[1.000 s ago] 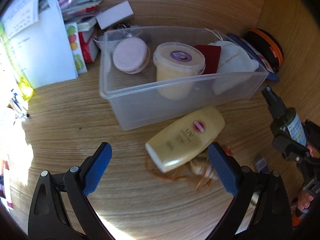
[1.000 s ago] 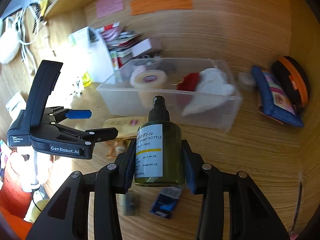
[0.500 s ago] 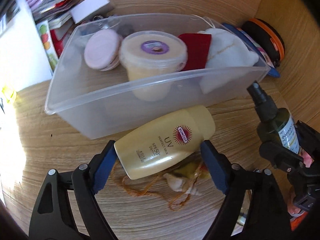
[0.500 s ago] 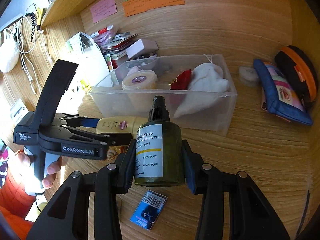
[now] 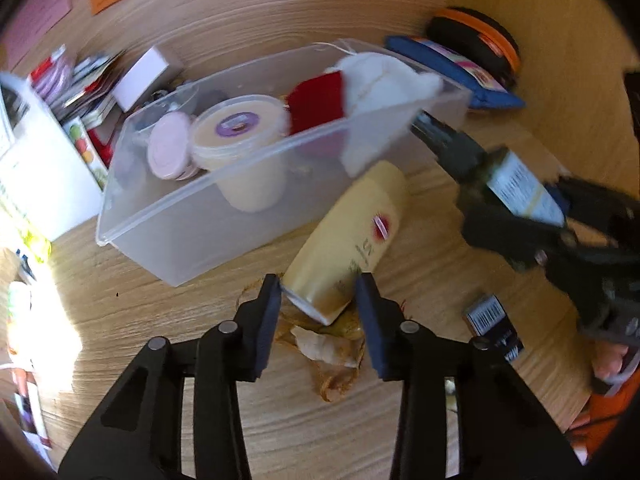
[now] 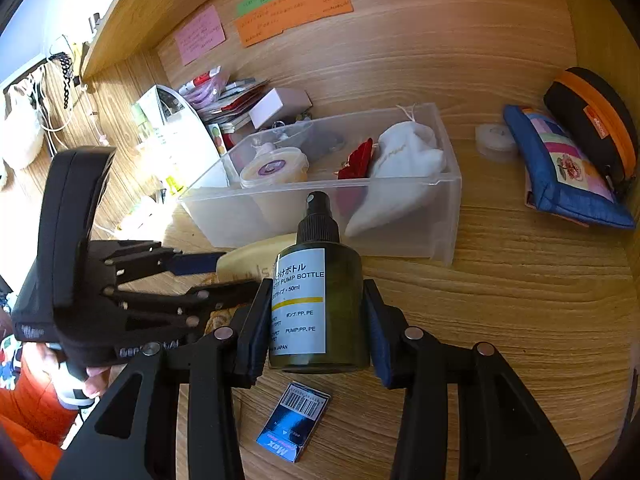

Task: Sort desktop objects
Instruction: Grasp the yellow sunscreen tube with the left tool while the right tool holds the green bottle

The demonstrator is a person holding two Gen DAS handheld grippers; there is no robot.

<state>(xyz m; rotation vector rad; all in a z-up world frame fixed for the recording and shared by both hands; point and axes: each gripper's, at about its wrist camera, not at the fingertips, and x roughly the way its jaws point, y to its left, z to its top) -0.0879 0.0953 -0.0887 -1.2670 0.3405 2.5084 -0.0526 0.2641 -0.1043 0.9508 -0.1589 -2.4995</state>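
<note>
My left gripper (image 5: pixel 318 300) is shut on the bottom end of a yellow sunscreen bottle (image 5: pixel 352 232), which points toward the clear plastic bin (image 5: pixel 180 216). The bottle also shows in the right wrist view (image 6: pixel 248 260), with the left gripper (image 6: pixel 200 276) around it. My right gripper (image 6: pixel 316 320) is shut on a dark green pump spray bottle (image 6: pixel 316 300), held upright above the desk in front of the bin (image 6: pixel 400 188). The spray bottle shows at the right of the left wrist view (image 5: pixel 492 168). The bin holds a cream tub (image 5: pixel 240 132), a pink-lidded jar (image 5: pixel 168 148), a red item and a white pouch (image 5: pixel 384 76).
A shell with orange string (image 5: pixel 328 344) lies under the sunscreen bottle. A small blue staple box (image 6: pixel 294 420) lies on the wooden desk. A blue pouch (image 6: pixel 560 168) and an orange-black case (image 6: pixel 592 120) sit at the right. Booklets and a white box (image 6: pixel 276 106) are behind the bin.
My left gripper has closed on the sunscreen bottle and turned it so it points toward the bin. My right gripper still holds the spray bottle and has moved closer to the bin.
</note>
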